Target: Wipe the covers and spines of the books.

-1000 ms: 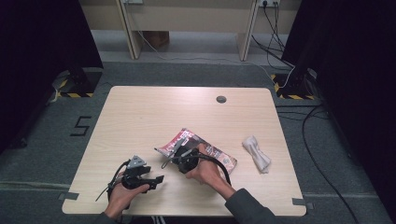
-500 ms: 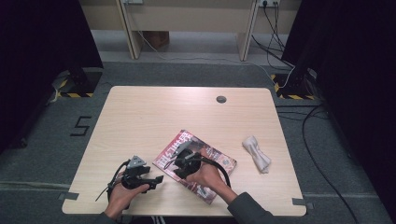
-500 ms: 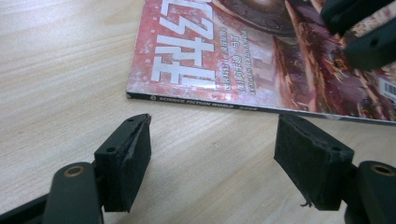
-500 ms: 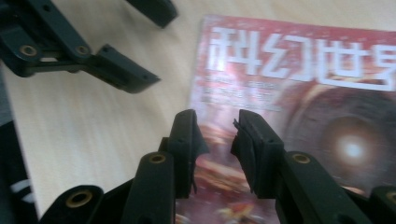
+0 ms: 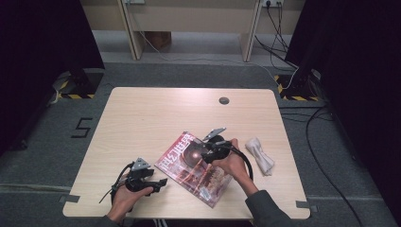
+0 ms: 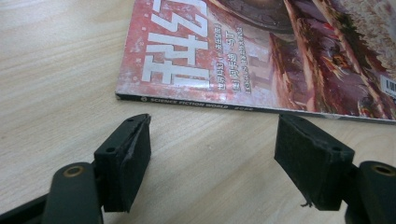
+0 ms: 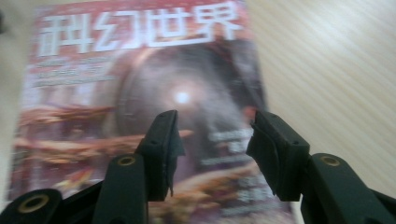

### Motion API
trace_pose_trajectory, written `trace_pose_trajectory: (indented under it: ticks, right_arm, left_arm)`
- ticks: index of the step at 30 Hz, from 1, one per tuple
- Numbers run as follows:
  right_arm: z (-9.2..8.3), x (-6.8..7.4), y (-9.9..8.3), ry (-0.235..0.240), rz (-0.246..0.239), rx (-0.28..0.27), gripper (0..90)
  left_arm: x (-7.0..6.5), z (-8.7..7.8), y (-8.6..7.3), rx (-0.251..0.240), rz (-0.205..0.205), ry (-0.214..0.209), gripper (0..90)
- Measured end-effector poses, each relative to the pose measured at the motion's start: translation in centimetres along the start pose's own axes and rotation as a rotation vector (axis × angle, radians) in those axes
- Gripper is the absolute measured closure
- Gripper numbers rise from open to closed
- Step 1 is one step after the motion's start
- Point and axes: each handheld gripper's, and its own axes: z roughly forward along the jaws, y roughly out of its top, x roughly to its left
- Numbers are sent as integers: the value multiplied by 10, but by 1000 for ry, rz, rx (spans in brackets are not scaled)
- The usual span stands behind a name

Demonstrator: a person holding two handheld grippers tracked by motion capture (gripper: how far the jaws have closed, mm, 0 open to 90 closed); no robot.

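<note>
The pale wooden table [image 5: 142, 123] is standing on grey carpet, with dark curtains hanging at both sides and cables trailing along the floor beyond its far edge. A small round dark cap [image 5: 224, 100] is sitting in the tabletop well beyond both grippers. The magazine [image 5: 196, 168] is lying flat on the wood, right under the right gripper [image 5: 197, 152] and just beside the left gripper [image 5: 161, 183], whose open jaws are pointing at its spine with bare table between them. A crumpled white cloth [image 5: 260, 155] is lying near the right hand, on the side away from the magazine. The right gripper is hovering over the cover with its jaws partly open and nothing between them; they have just been opening. Compared with a second ago, the magazine, then tilted up off the table in that gripper's grip, is now lying flat, and the right hand has drifted across the cover toward the cloth side. The left gripper is sitting where it was, its jaws as wide as before.
</note>
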Motion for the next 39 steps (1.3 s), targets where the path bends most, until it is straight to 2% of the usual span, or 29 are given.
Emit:
trace_pose_trajectory:
  ticks: [3, 5, 12, 15, 17, 21, 23, 26, 32, 36, 39]
  right_arm:
    - [2, -15, -8, -23, 32, 12, 468]
    - [5, -23, -15, -27, 72, 21, 458]
    - [17, -39, -36, -14, 130, 49, 407]
    - [18, -43, -42, -4, 169, 8, 412]
    - [19, -43, -45, 22, 196, -2, 415]
    - [17, -37, -51, 39, 195, -29, 434]
    - [16, -33, -54, 58, 180, -34, 438]
    - [12, -24, -57, 34, 145, -32, 429]
    - [5, -8, -67, 79, 142, -33, 420]
    - [-1, 6, -78, 102, 121, -54, 409]
    - [-6, 13, -87, 119, 125, -66, 398]
  left_arm:
    - [-2, 2, 1, -1, 9, -8, 280]
    - [-4, 4, 2, -1, 13, -7, 280]
    - [-7, 8, 5, -4, 25, 1, 281]
    - [-7, 9, 5, -6, 23, 2, 283]
    - [-7, 10, 6, -6, 27, 3, 284]
    - [-7, 11, 7, -9, 26, 7, 285]
    - [-7, 12, 7, -11, 25, 10, 285]
    - [-7, 13, 8, -14, 26, 13, 285]
    - [-7, 13, 8, -14, 23, 13, 295]
    - [-7, 14, 9, -11, 29, 26, 298]
    - [-6, 17, 12, -10, 31, 33, 290]
